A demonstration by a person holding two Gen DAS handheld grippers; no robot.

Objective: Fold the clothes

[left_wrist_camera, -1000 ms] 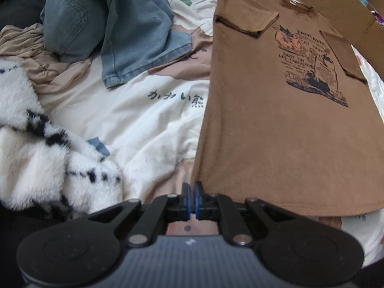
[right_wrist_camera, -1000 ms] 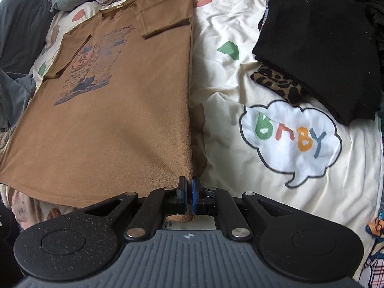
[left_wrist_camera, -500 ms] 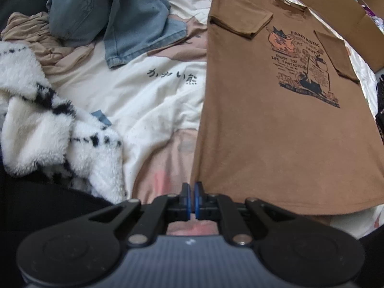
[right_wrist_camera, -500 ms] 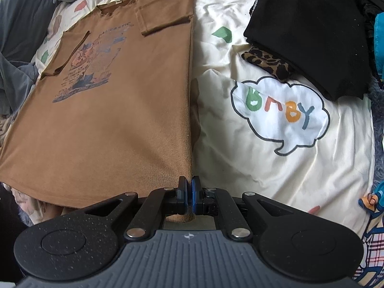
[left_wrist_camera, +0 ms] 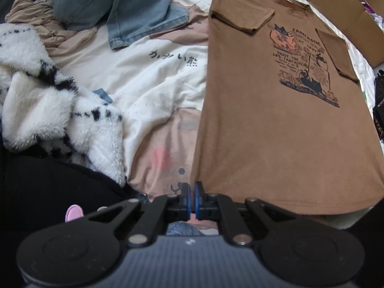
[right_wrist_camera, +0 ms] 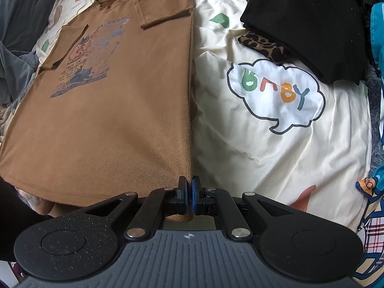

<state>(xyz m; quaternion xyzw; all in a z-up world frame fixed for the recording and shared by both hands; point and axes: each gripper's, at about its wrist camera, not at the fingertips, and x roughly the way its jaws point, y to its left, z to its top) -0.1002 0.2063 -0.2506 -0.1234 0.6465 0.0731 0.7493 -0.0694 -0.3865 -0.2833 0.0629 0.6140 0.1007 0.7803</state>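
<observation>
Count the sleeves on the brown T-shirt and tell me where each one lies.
2. Both sleeves of the brown T-shirt are folded inward onto its front: one sleeve at the shirt's left edge in the left wrist view, the other sleeve beside the cat print. None looks hidden.

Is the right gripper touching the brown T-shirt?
Touching. The right wrist view shows the right gripper shut on the brown T-shirt at its bottom corner, with fabric pinched between the pads and poking out below.
</observation>
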